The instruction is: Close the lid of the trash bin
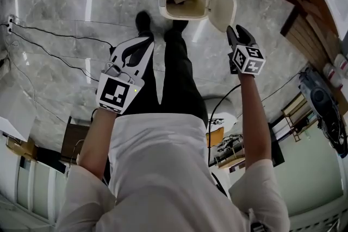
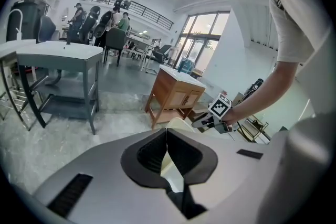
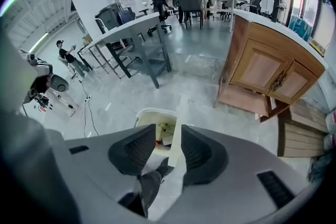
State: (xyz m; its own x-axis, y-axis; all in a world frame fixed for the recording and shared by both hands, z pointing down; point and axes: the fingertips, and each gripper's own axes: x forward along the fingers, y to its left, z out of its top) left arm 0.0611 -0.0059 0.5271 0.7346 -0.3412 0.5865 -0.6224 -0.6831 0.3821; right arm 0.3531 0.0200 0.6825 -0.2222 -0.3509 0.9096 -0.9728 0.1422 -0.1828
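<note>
The cream trash bin (image 1: 163, 0) stands on the marble floor with its mouth uncovered and rubbish inside. Its lid (image 1: 222, 8) is up at the bin's right side. My right gripper (image 1: 235, 33) hangs just below that lid. In the right gripper view the gripper (image 3: 168, 136) is open and points steeply down; the lid (image 3: 179, 118) shows edge-on between the jaws, close to the right pad, with the bin (image 3: 144, 114) to its left. My left gripper (image 1: 144, 41) is left of the bin, its tips (image 2: 167, 132) meeting, nothing held. The lid (image 2: 181, 124) shows beyond them.
The person's dark legs (image 1: 174, 62) and shoes stand right in front of the bin. A wooden cabinet (image 3: 268, 73) is to the right of the bin and a grey table (image 3: 131, 34) behind it. Black cables (image 1: 43, 41) run across the floor at the left.
</note>
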